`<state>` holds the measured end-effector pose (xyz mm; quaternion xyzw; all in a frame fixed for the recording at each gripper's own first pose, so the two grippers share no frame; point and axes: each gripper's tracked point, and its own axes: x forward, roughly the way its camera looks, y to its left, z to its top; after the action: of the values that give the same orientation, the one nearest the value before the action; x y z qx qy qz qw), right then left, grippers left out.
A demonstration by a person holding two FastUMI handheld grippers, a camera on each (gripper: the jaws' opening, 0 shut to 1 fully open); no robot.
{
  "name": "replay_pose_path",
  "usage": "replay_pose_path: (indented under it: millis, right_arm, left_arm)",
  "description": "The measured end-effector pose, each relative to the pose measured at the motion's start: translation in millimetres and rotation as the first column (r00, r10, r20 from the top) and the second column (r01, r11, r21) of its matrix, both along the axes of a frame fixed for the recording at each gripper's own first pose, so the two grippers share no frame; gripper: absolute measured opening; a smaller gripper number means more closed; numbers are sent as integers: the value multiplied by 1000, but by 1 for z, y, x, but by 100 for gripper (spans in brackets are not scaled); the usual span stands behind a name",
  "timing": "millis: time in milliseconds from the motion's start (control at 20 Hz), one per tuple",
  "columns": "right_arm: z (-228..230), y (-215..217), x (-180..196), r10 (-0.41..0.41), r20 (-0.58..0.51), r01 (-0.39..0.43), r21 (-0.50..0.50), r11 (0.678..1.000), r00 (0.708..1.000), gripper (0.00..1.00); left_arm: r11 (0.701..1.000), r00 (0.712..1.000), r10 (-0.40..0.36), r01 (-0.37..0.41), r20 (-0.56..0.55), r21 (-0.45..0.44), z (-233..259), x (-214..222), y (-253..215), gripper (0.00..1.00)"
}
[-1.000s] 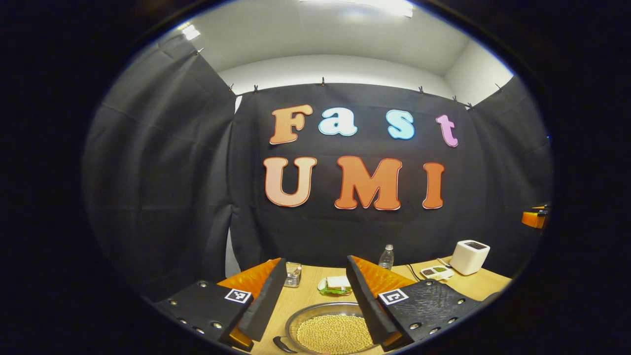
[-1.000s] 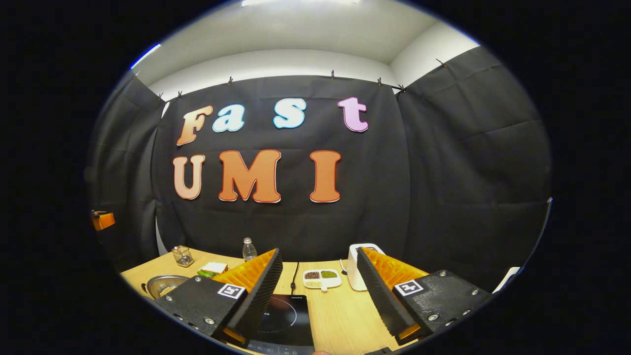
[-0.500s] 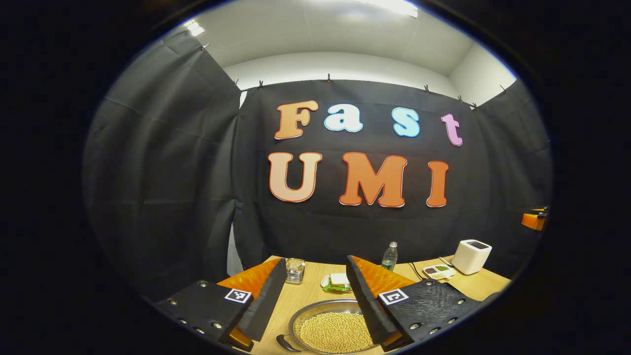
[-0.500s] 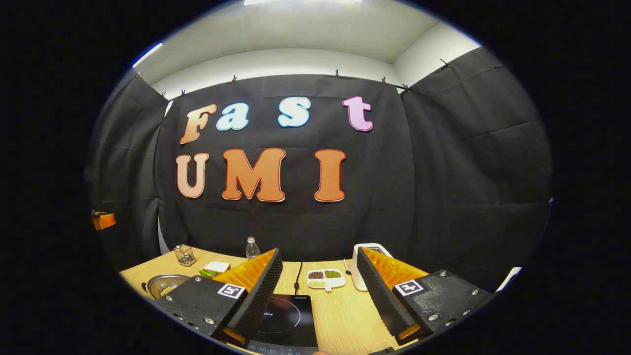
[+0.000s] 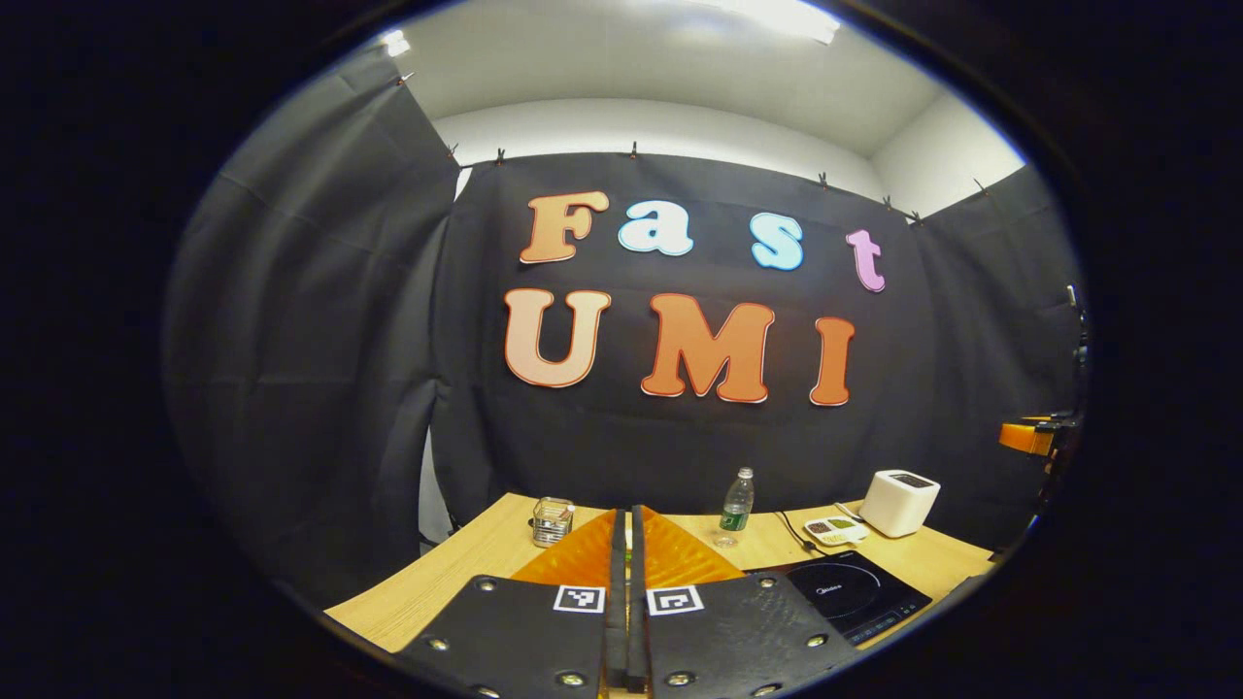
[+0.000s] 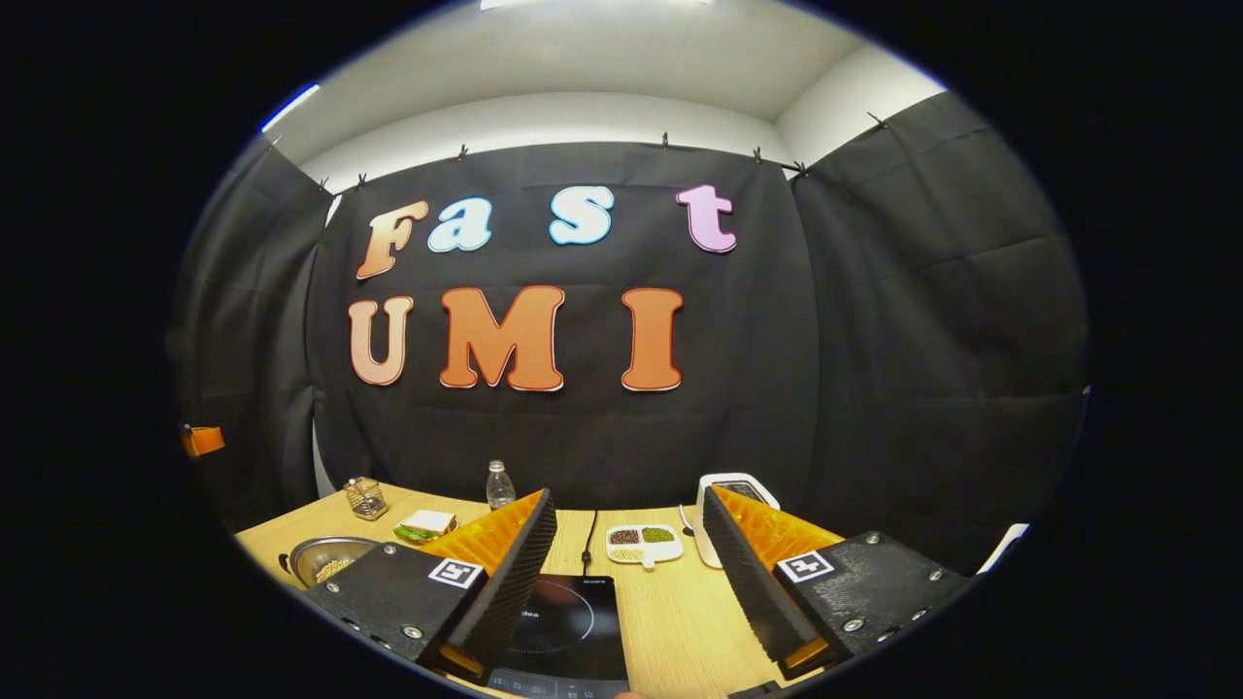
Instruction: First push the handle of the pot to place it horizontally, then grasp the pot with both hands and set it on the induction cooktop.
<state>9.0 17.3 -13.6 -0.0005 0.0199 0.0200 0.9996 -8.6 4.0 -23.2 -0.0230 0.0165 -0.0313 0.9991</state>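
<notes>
While the left gripper [image 5: 626,582] sits pressed together at bottom centre, the right gripper [image 6: 631,573] spreads above the induction cooktop [image 6: 568,631]; the pot [image 6: 325,561] sits lower left.

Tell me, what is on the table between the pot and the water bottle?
In the right gripper view, a sandwich on a small plate lies between the pot and the water bottle, on the wooden table.
</notes>
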Motion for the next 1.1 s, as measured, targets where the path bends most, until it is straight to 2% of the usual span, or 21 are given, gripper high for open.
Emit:
replay_pose_path:
  millis: [200,450,750,1100]
  right_arm:
    - [-4,-5,-1,-8,-7,8,11,1000,1000,94]
    - [-9,-6,-1,-8,-15,8,33,999,1000,94]
    - [-8,-6,2,-15,-2,15,14,1000,1000,94]
    - [-15,-2,2,-13,-9,13,3,1000,1000,94]
  left_arm:
    - [1000,1000,-23,23,-17,20,-9,-10,-4,2]
    - [998,992,-44,50,-122,44,-56,-26,-4,2]
    - [995,981,-27,46,-193,92,-93,-48,0,2]
    - [998,939,-21,41,-344,51,-165,-65,5,2]
